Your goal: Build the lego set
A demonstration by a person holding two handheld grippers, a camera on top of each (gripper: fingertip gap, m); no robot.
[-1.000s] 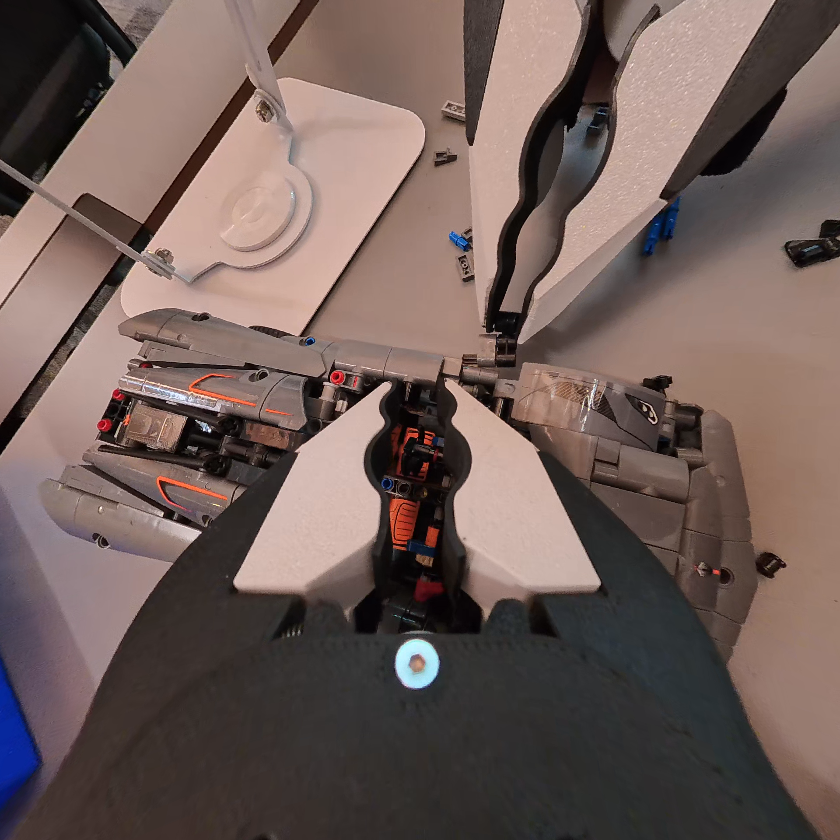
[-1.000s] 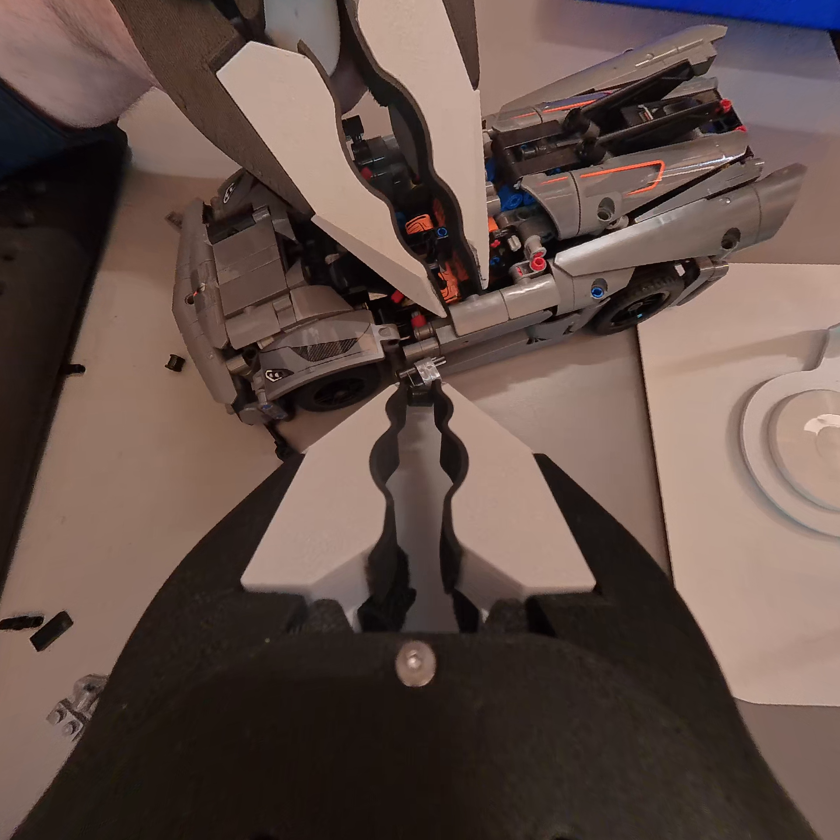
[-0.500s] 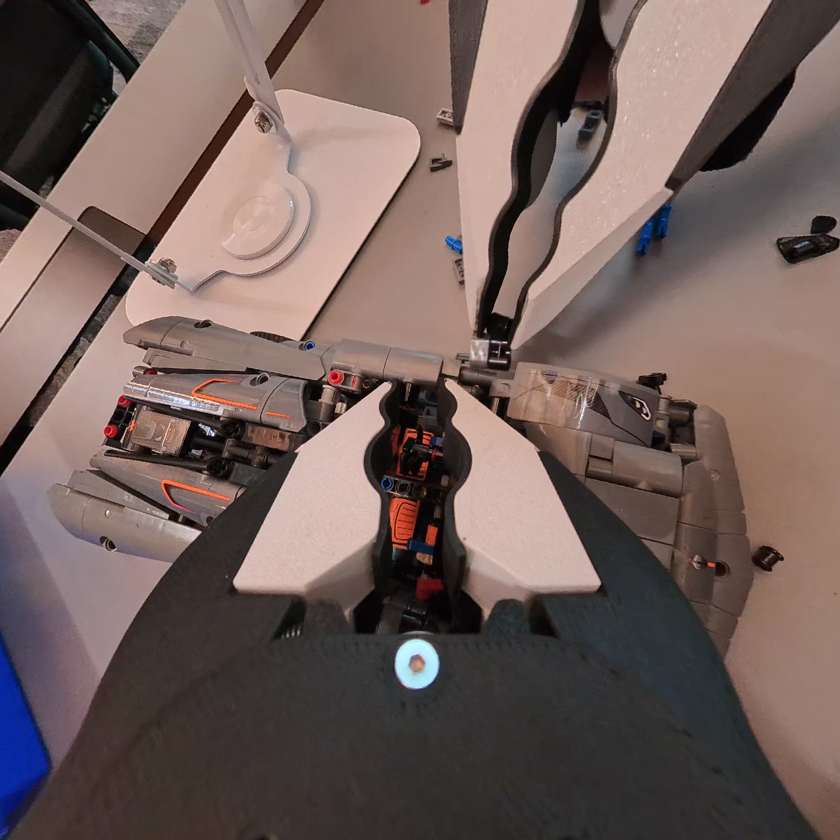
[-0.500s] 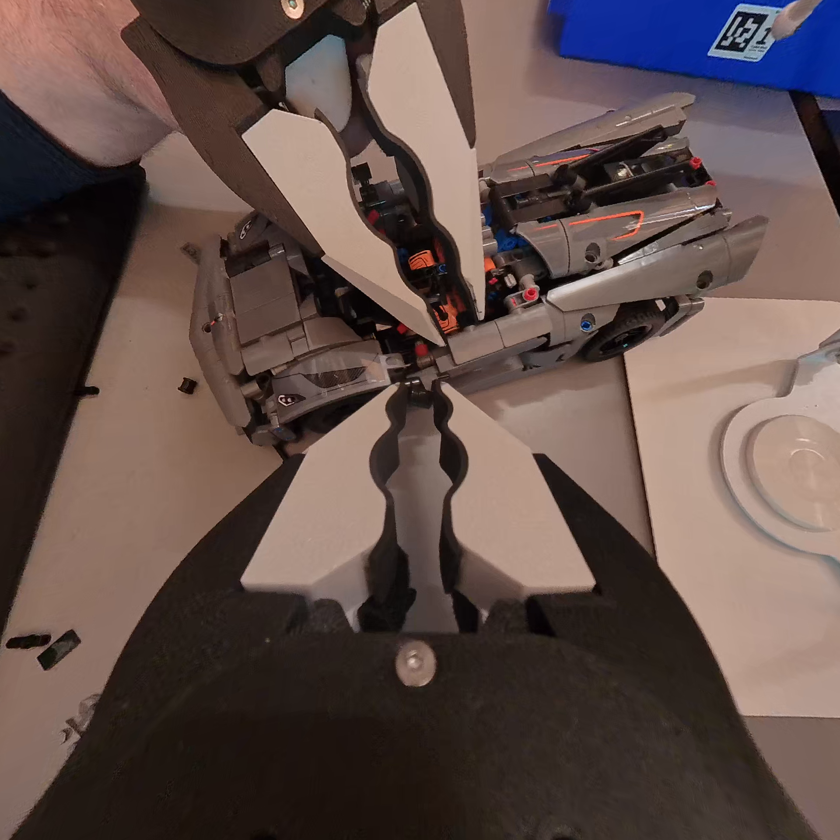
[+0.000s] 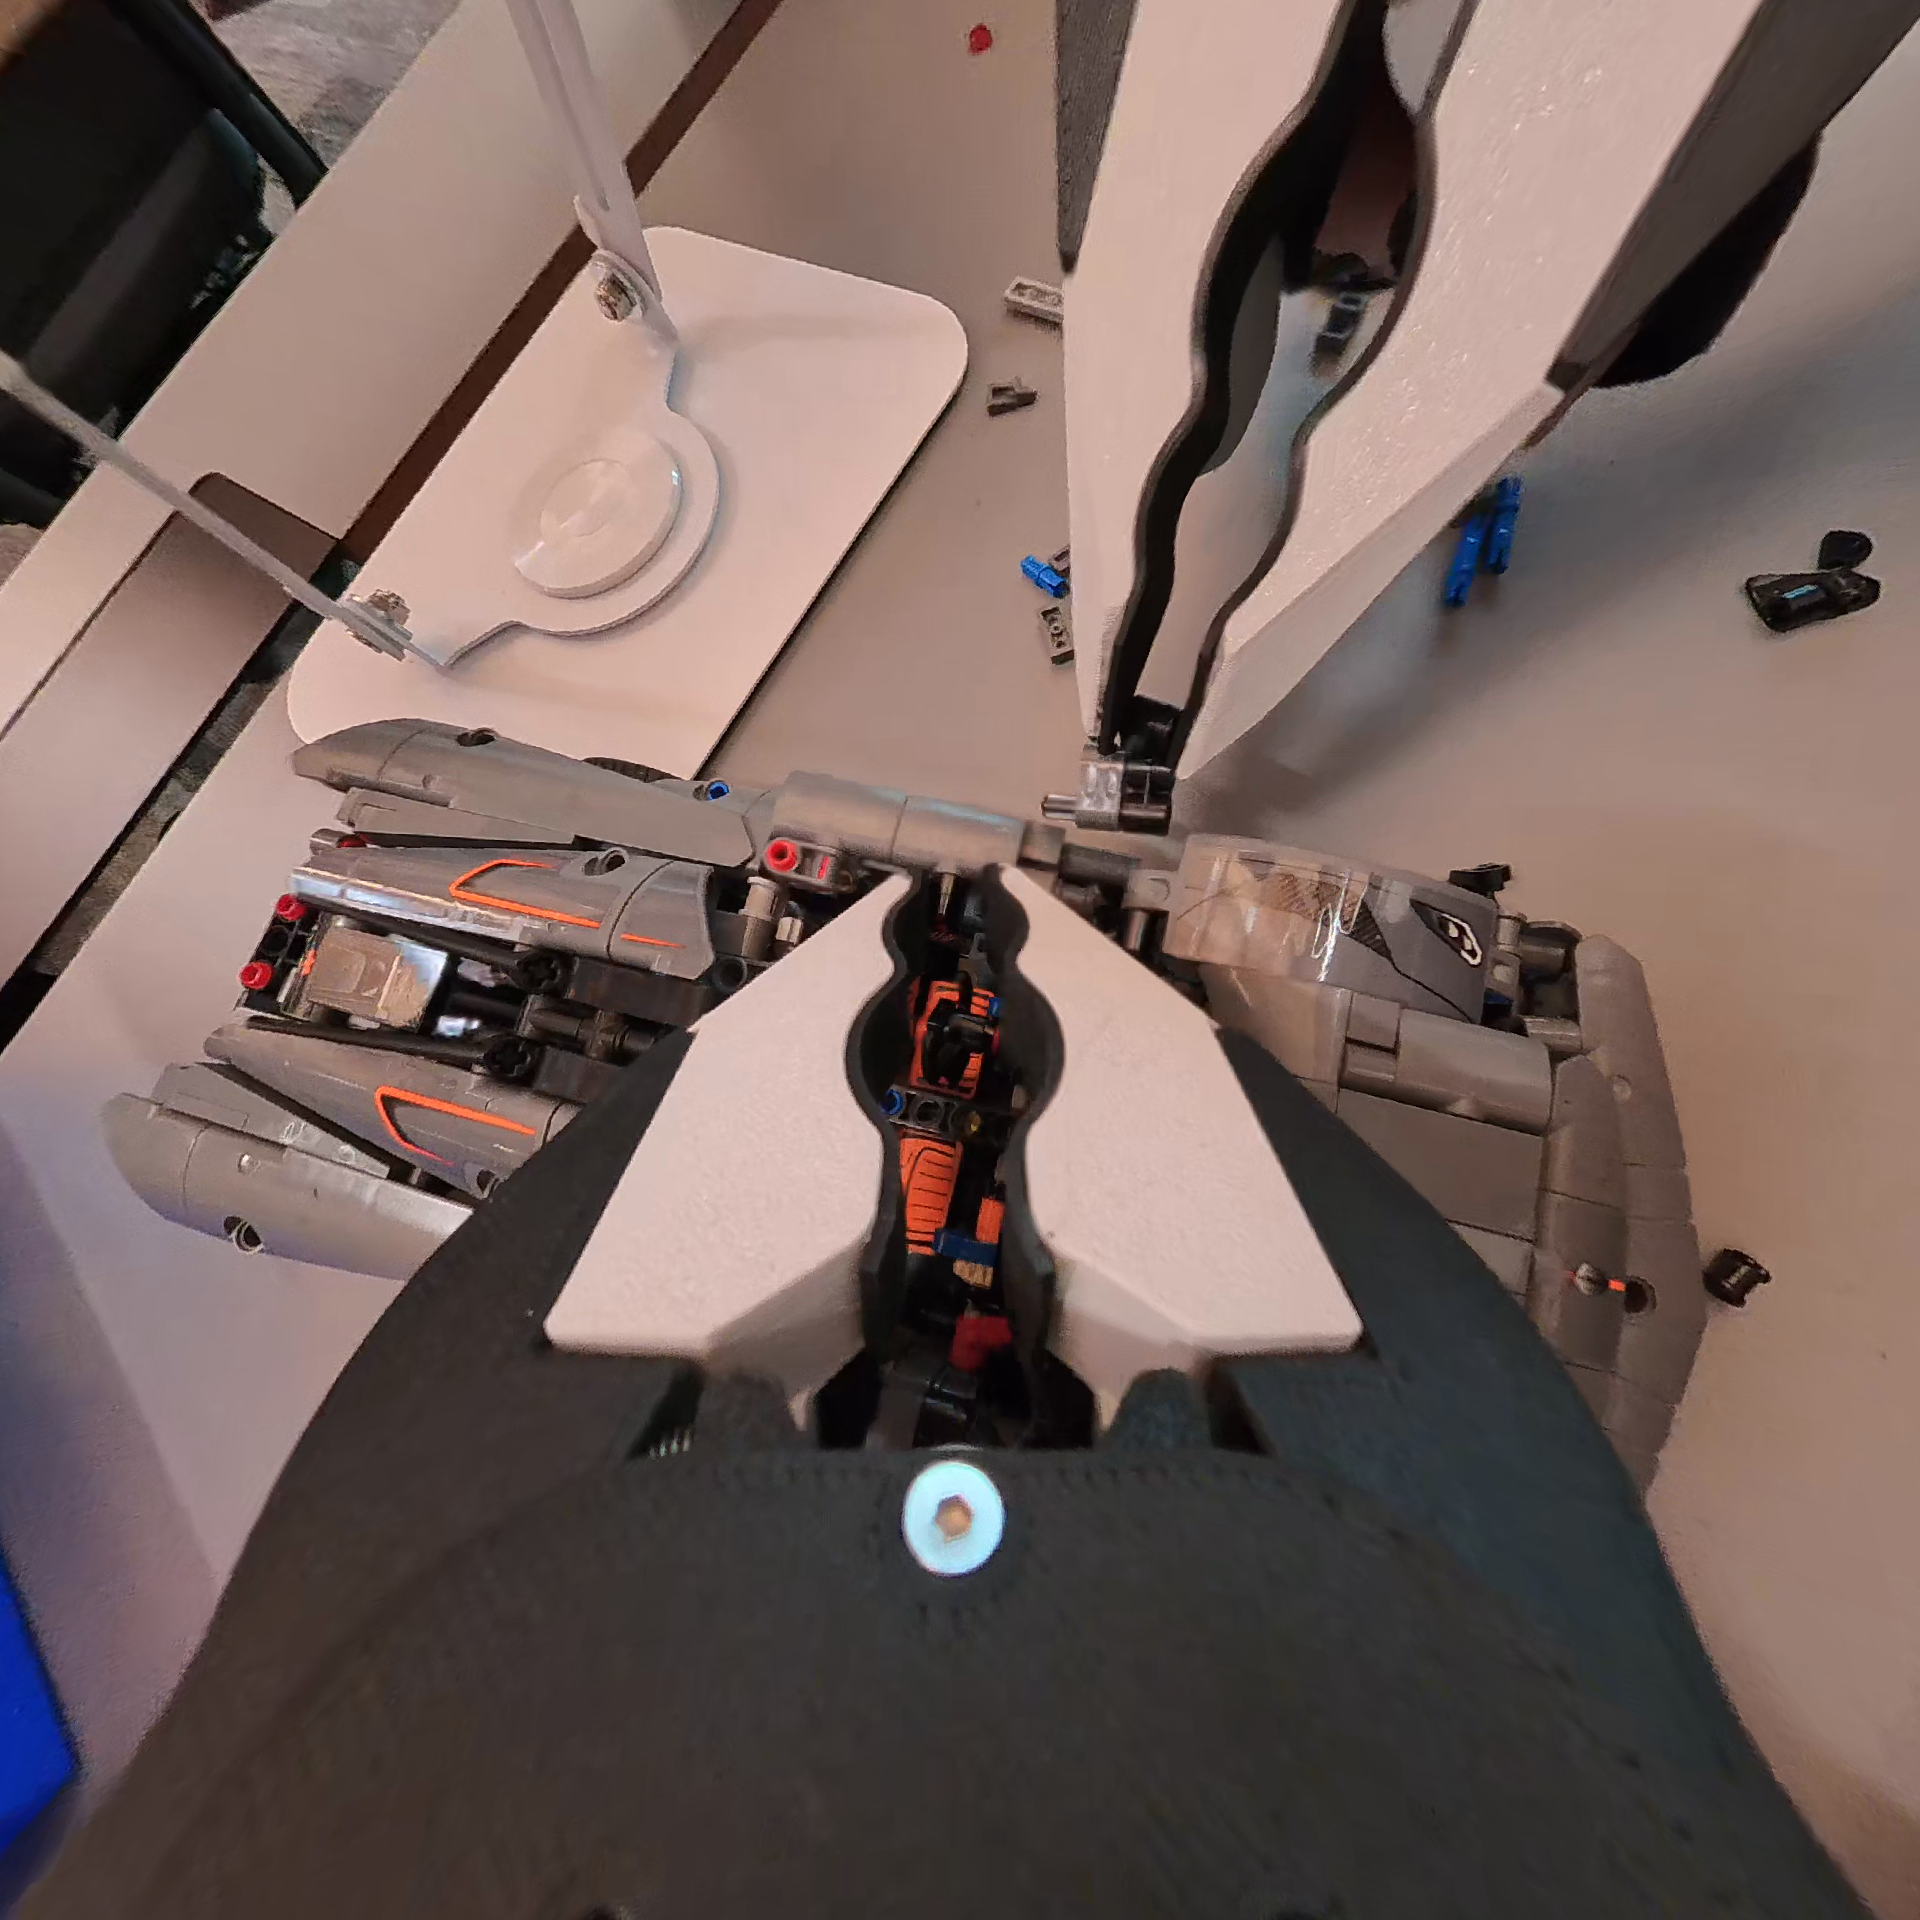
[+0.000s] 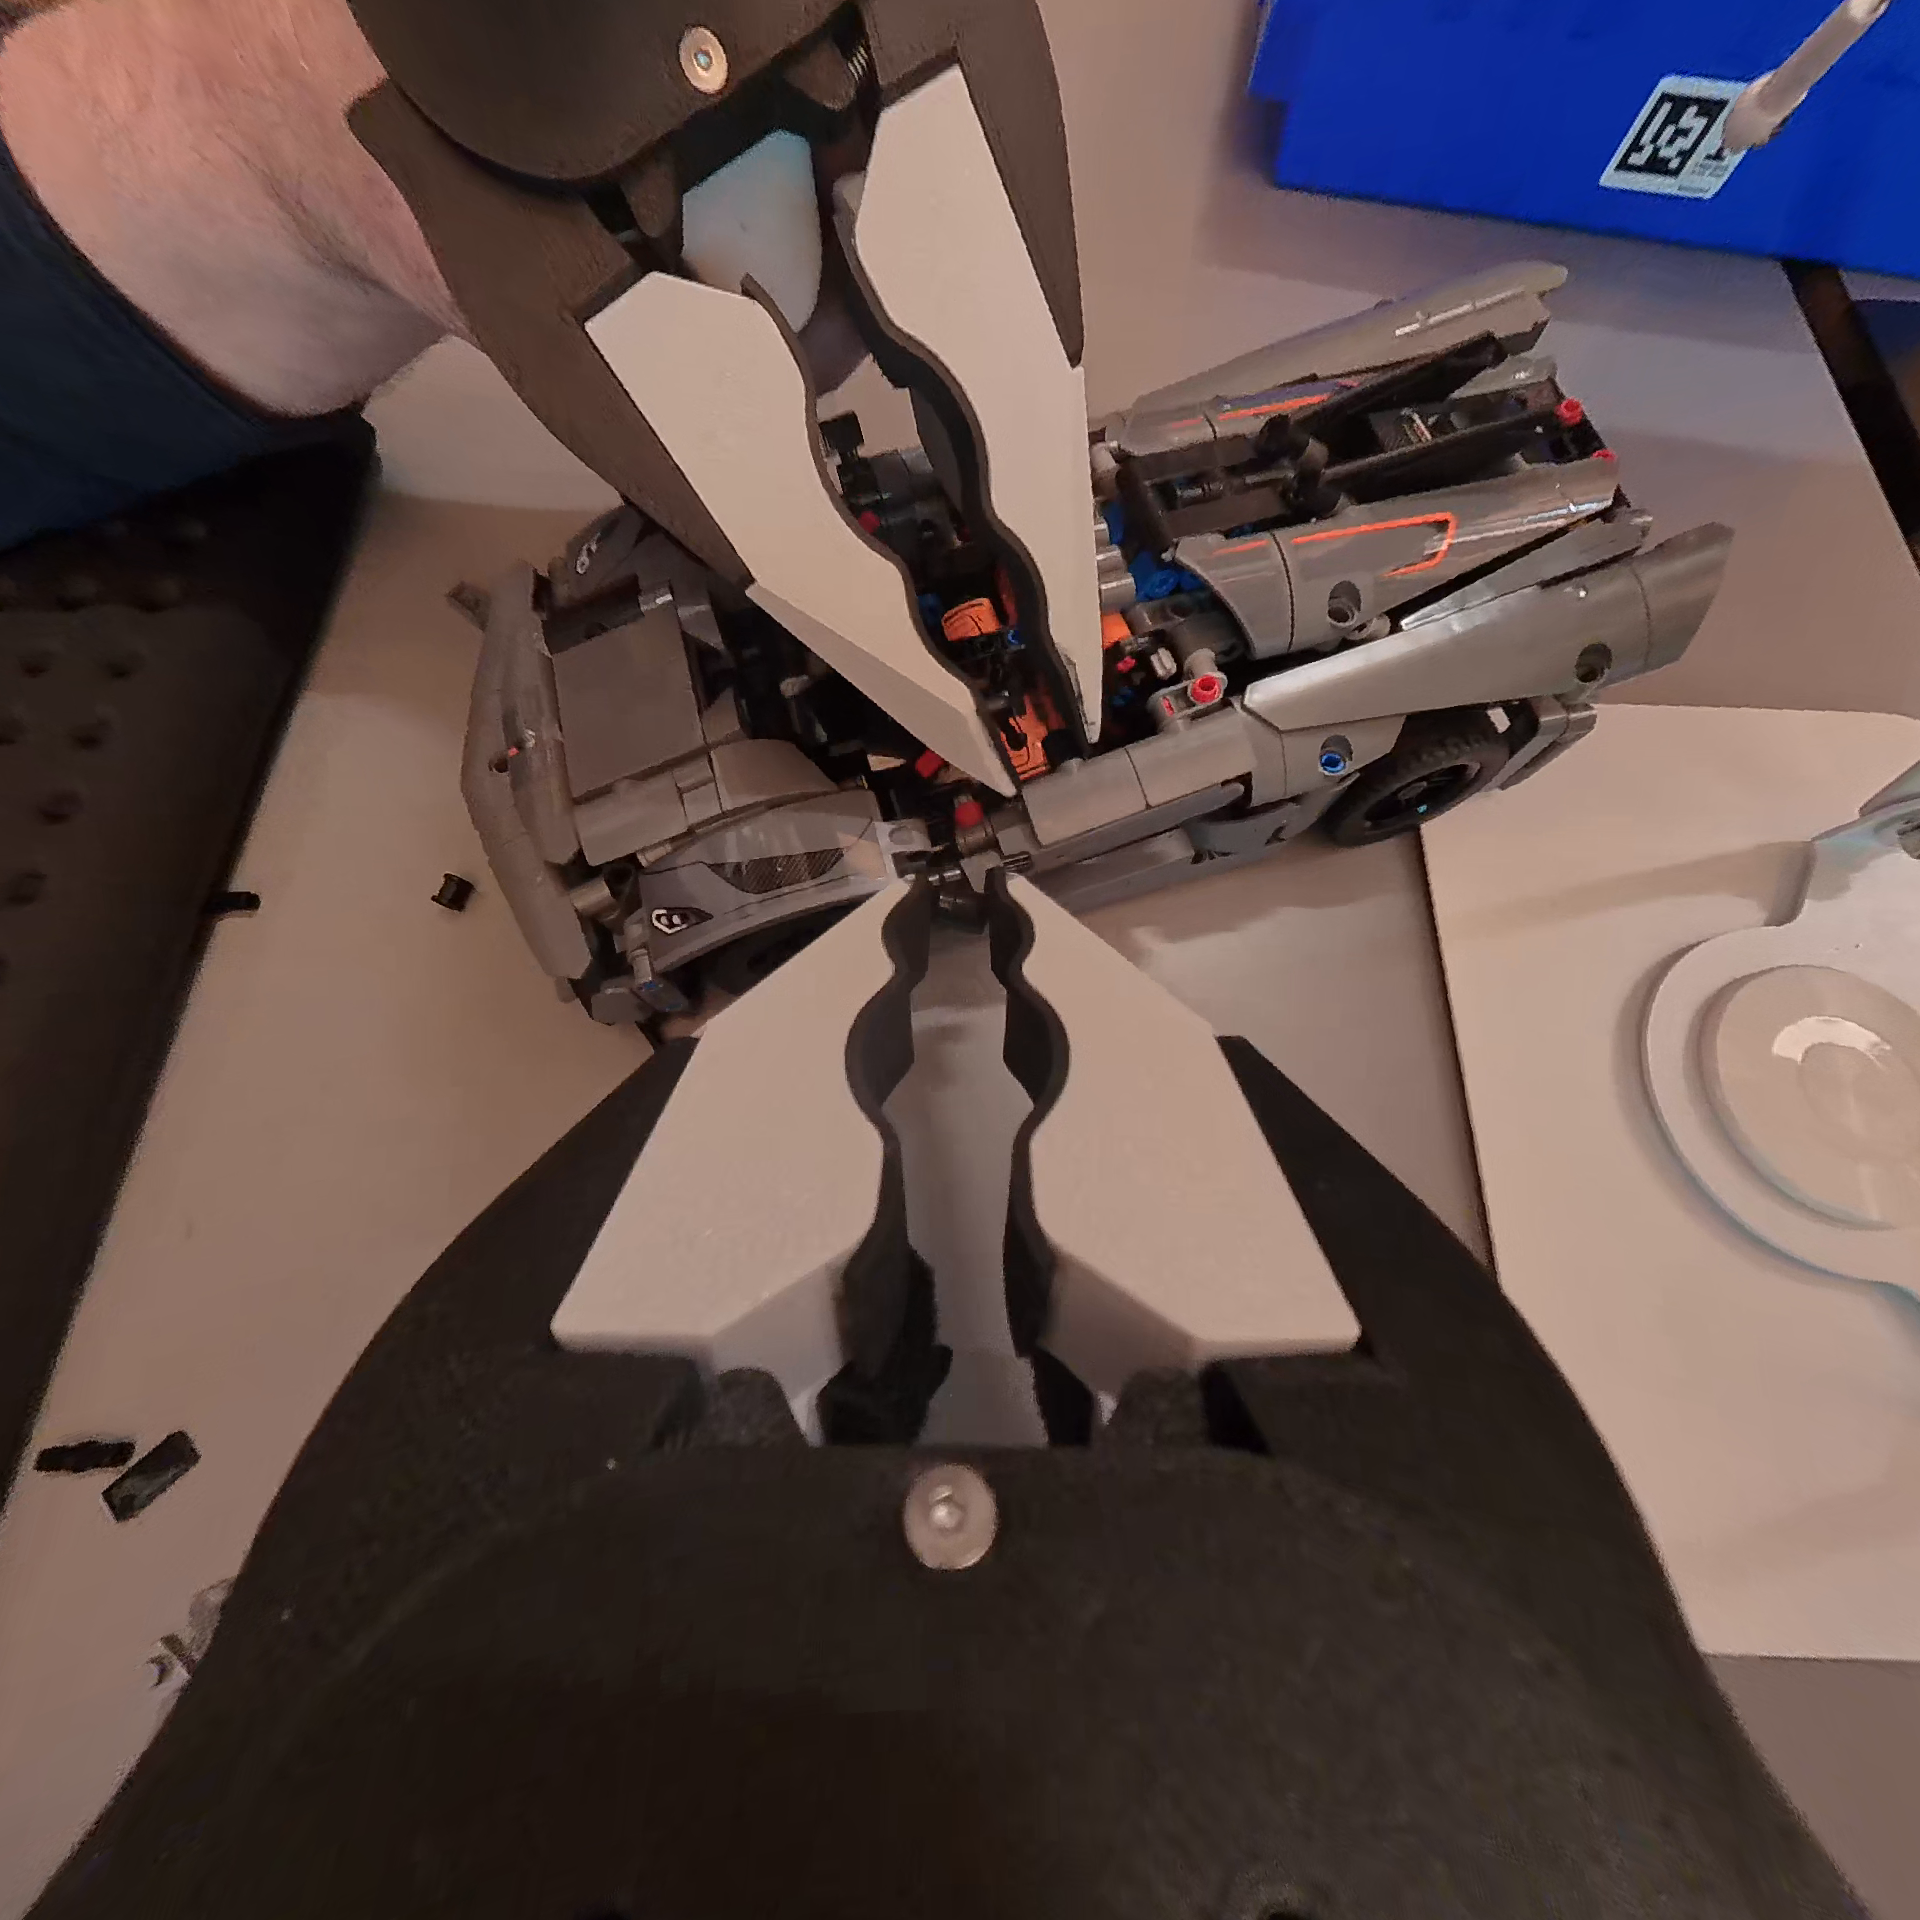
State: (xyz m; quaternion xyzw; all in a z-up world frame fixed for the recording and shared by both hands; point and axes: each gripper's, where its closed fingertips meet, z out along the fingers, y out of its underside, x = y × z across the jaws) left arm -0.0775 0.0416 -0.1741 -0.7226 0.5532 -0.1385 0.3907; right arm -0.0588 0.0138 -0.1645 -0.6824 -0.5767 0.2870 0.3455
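The grey brick-built sports car with orange stripes [image 5: 1382,997] lies on the pale tabletop [image 5: 1662,831], nose toward the black studded mat [image 6: 156,831] and tail beside the flat white stand base [image 5: 644,499]. At its side sill sits the piece in play: a small grey-and-black connector block with a pin sticking out [image 5: 1117,795], pinched in the tips of the right gripper [image 6: 951,894], whose jaws are closed on it right against the car's flank, between the front wheel arch and the door panel.

The left gripper [image 5: 951,883] reaches over the open cockpit with its tips down at the sill; the jaws are nearly together, though whether they clamp a part there I cannot tell. It looks to be bracing the model.

To seat the connector well, I'd say the pin wants lining up square with its hole first, then a straight, steady push along the sill while the other side resists, so the car doesn't skid. Twisting could pop the neighbouring panels.

Loose blue pins [image 5: 1481,540] and small dark bits [image 5: 1008,395] lie scattered beyond, and a blue bin [image 6: 1558,114] stands behind.
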